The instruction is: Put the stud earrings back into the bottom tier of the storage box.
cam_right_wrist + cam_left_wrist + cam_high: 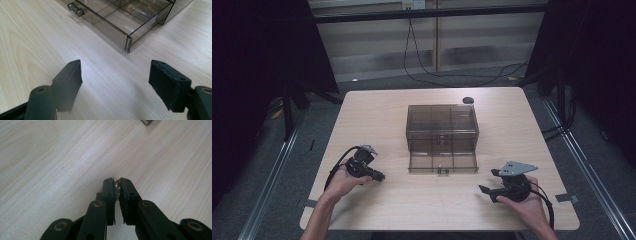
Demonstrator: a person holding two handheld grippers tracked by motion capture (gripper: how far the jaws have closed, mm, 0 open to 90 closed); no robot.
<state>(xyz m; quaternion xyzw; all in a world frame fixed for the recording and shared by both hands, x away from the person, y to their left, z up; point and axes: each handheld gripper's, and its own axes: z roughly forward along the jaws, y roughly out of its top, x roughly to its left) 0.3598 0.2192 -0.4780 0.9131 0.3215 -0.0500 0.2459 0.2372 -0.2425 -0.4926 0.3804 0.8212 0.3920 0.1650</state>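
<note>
A smoky clear drawer box (pixel 442 122) stands at the middle of the wooden table (pixel 377 115). Its bottom drawer (pixel 442 161) is pulled out toward me, with a small metal knob (pixel 441 171) at the front. In the right gripper view the drawer (pixel 125 20) shows empty compartments and its knob (pixel 79 12). My left gripper (pixel 379 176) lies left of the drawer; its jaws are shut (pixel 117 182) on a small shiny metal piece (pixel 117 183), too small to name. My right gripper (pixel 488 181) rests right of the drawer, jaws wide open (pixel 115 72) over bare wood.
A small black round object (pixel 468 100) lies at the table's far edge behind the box. Cables (pixel 422 70) run across the floor beyond the table. Bare tabletop (pixel 432 200) stretches between both grippers and the front edge.
</note>
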